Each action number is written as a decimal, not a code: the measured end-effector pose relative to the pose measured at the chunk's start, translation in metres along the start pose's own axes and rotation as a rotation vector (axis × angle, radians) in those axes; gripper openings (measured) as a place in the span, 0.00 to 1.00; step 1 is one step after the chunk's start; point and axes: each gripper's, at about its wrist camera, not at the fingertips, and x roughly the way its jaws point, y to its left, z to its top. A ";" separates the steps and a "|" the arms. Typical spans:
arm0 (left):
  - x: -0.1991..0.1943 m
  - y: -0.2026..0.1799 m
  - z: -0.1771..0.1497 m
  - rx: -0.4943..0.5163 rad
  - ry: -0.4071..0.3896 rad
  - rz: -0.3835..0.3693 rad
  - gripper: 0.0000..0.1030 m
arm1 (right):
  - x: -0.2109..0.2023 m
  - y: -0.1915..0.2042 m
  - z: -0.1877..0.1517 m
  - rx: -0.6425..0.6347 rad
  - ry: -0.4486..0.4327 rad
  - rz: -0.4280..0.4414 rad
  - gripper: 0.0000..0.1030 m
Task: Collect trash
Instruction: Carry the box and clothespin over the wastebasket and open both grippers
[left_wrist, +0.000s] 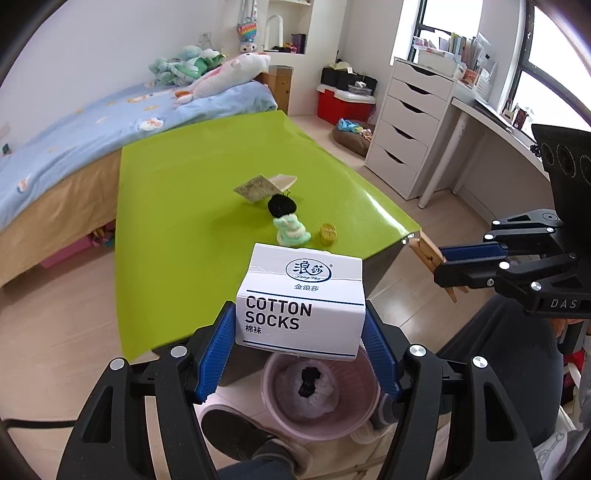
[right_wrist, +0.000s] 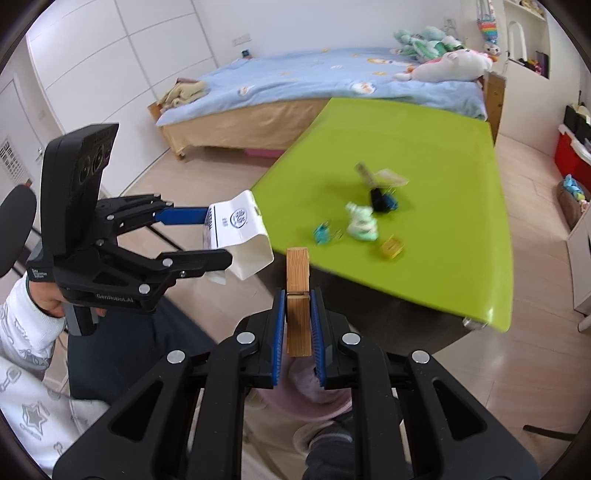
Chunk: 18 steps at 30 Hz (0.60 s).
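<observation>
My left gripper (left_wrist: 299, 350) is shut on a white "COTTON SOCKS" box (left_wrist: 301, 304) and holds it just above a pink trash basket (left_wrist: 280, 413) on the floor, off the table's near edge. The box also shows in the right wrist view (right_wrist: 240, 232), between the left gripper's fingers (right_wrist: 207, 236). My right gripper (right_wrist: 298, 325) is shut on a wooden clothespin (right_wrist: 297, 295); it appears at the right of the left wrist view (left_wrist: 447, 267). The pink basket (right_wrist: 306, 398) lies under the right gripper, mostly hidden.
On the green table (left_wrist: 184, 206) lie a paper card (left_wrist: 255, 188), a small white tray (left_wrist: 282, 181), a black knitted piece (left_wrist: 282, 205), a mint knitted piece (left_wrist: 291, 230) and a yellow clip (left_wrist: 328, 233). A bed stands behind, white drawers (left_wrist: 410, 125) to the right.
</observation>
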 end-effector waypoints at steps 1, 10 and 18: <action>-0.002 -0.001 -0.003 -0.002 0.001 -0.001 0.63 | 0.002 0.003 -0.004 -0.004 0.010 0.004 0.13; -0.018 0.001 -0.020 -0.036 -0.009 -0.024 0.63 | 0.014 0.013 -0.015 -0.018 0.059 0.031 0.14; -0.019 0.003 -0.020 -0.036 -0.003 -0.047 0.63 | 0.012 0.006 -0.015 0.033 0.029 0.029 0.88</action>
